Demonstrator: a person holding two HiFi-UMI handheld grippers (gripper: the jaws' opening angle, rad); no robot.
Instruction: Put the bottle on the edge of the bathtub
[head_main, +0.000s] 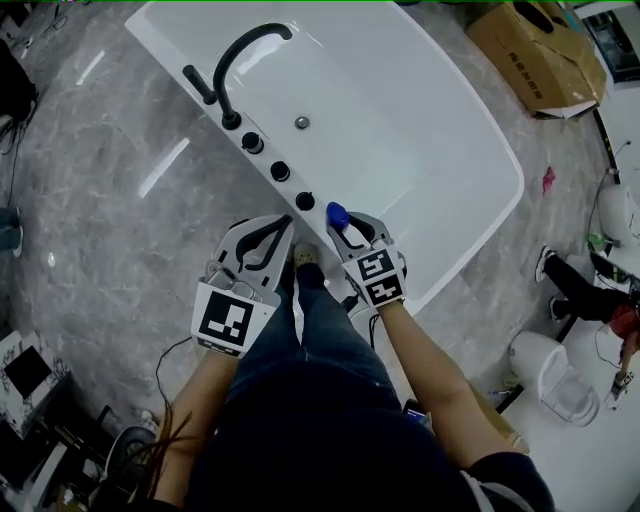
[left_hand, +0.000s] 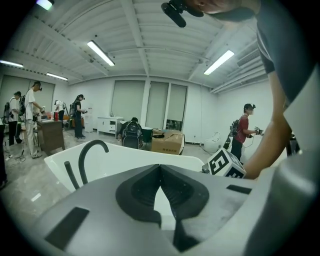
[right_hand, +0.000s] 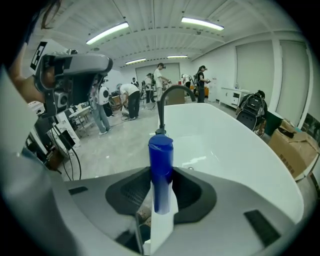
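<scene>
Head view first: the right gripper (head_main: 347, 230) has the bottle (head_main: 337, 214) clamped, its blue cap poking out past the jaw tips at the near rim of the white bathtub (head_main: 400, 110). Whether it touches the rim, I can't tell. Just to its left hangs the left gripper (head_main: 268, 235), with the black knobs (head_main: 280, 171) just ahead of it.

Left gripper view: the jaws are pinched together at the tips with nothing between them. The tub and the black faucet (left_hand: 90, 160) lie ahead.

Right gripper view: the pads squeeze the bottle's white body and the cap stands upright between them. The tub basin stretches out beyond.
</scene>
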